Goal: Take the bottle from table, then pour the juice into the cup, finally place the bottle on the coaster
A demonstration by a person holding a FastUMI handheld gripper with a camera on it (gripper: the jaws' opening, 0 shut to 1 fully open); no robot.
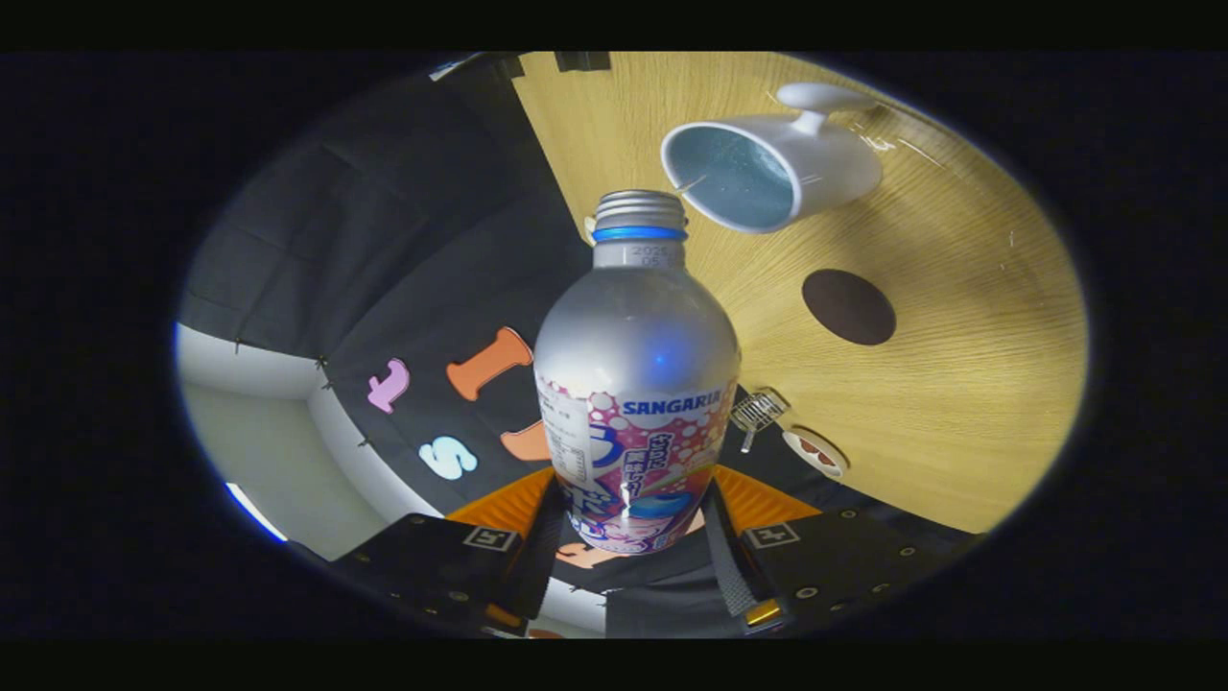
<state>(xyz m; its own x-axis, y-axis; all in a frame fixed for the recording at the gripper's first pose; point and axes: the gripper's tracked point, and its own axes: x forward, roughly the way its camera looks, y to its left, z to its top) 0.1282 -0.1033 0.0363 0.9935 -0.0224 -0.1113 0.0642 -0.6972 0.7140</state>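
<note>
Silver bottle tipped toward the cup

Clamped low on its printed label by the tongs (628, 537), both fingers pressing: silver aluminium bottle (636, 384), blue-ringed neck aimed at the white ceramic cup (767, 173) for pouring. Beyond, on the pale wooden surface (959, 384), waiting for set-down: round dark-brown coaster (848, 306).

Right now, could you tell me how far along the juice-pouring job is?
Done: the silver aluminium bottle is off the table, clamped between the gripper fingers. In hand: it is tilted, its threaded mouth beside the white ceramic cup; no stream shows. Left: finishing the pour, then setting it on the dark round coaster.
</note>
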